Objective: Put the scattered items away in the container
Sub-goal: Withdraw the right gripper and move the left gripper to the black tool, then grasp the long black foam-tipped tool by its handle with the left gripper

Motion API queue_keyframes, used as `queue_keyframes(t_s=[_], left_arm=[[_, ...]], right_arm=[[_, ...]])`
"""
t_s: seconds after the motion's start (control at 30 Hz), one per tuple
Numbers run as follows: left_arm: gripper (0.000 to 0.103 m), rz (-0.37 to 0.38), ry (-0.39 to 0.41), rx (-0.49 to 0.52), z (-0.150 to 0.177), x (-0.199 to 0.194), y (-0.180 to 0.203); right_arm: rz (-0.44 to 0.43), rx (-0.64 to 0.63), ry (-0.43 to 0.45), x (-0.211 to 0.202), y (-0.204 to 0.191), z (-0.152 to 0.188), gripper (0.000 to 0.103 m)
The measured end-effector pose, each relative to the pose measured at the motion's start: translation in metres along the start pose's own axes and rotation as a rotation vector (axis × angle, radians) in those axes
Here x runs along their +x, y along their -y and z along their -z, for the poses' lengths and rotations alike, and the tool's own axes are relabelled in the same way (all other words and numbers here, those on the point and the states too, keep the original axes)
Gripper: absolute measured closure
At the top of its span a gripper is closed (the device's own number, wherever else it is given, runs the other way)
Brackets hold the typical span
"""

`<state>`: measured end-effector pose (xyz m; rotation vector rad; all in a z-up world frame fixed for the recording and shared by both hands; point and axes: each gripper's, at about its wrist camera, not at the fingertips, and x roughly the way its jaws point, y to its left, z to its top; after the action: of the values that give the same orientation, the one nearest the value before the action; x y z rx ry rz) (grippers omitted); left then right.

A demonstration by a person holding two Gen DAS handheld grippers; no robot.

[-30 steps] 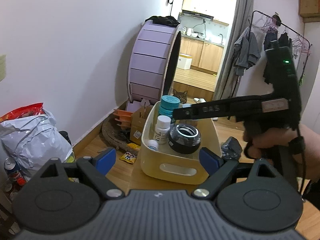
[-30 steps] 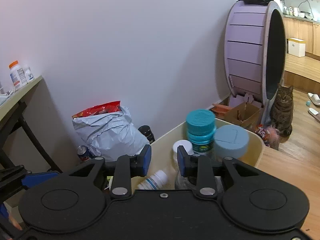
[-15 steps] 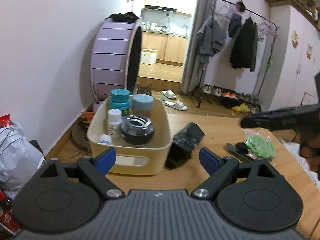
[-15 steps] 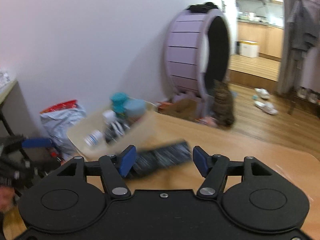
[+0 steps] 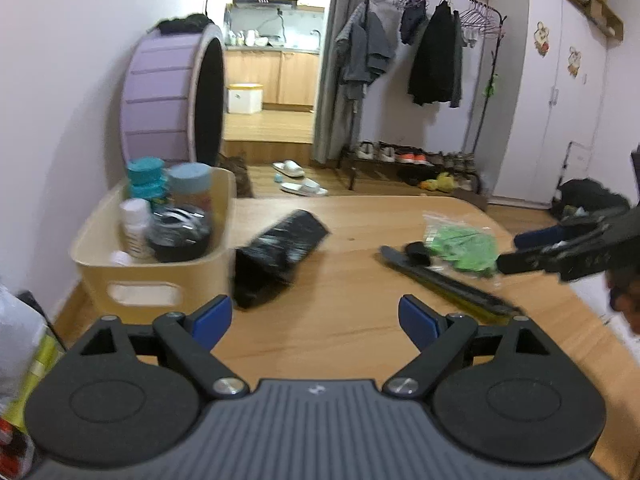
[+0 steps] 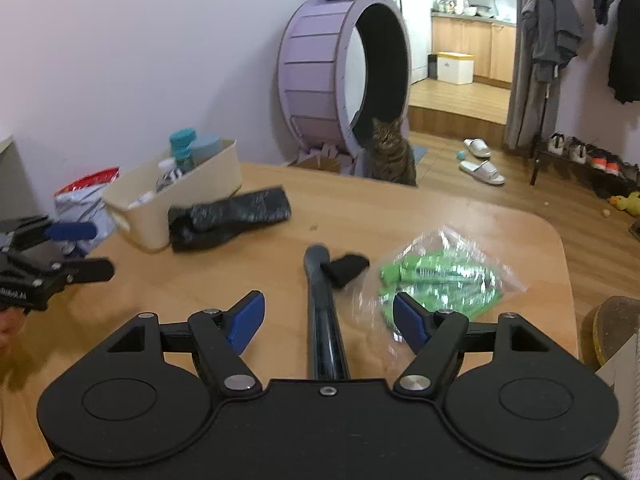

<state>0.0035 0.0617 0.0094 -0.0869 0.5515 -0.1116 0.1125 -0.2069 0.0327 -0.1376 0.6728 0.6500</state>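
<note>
A cream bin (image 5: 160, 276) (image 6: 200, 184) stands at the table's left corner with bottles and a black round item inside. A black wrapped bundle (image 5: 276, 256) (image 6: 228, 216) lies against its side. A long dark tool (image 5: 444, 284) (image 6: 324, 320) and a clear bag of green items (image 5: 460, 244) (image 6: 436, 276) lie to the right. My left gripper (image 5: 316, 318) is open above bare table, the bundle just beyond its left finger. My right gripper (image 6: 328, 318) has its jaws opening; the dark tool runs between them, untouched by the pads.
A wooden table (image 5: 340, 320) with a rounded far edge carries everything. A purple cat wheel (image 6: 340, 76) stands by the wall with a cat (image 6: 390, 152) sitting before it. A grey bag (image 6: 84, 200) lies on the floor left of the bin. A clothes rack (image 5: 420, 60) stands behind.
Both grippers swung right, away from the bin toward the table's middle. The right gripper's jaws went from nearly shut above the bin to apart over the dark tool.
</note>
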Motion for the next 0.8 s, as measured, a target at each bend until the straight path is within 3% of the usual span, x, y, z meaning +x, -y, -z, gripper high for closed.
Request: queue_keyframes(t_s=[0.17,0.3,0.53,0.8], left_arm=[[0.013,0.070,-0.048,-0.065,-0.006,0.019,0.020],[0.014,0.080,-0.072,-0.084,-0.012,0.038,0.046],[0.016,0.091,-0.131,-0.107,-0.012,0.067,0.094],[0.033,0.031,-0.167,-0.099,-0.006,0.093,0.138]], right_arm=[[0.011,0.033,0.025,-0.010,0.018,0.006,0.031],[0.031,0.026,0.039,-0.022,0.031,0.006,0.017],[0.015,0.028,0.022,-0.039,0.049,0.008,0.007],[-0.019,0.125,0.071,-0.063,0.078,0.013,0.002]])
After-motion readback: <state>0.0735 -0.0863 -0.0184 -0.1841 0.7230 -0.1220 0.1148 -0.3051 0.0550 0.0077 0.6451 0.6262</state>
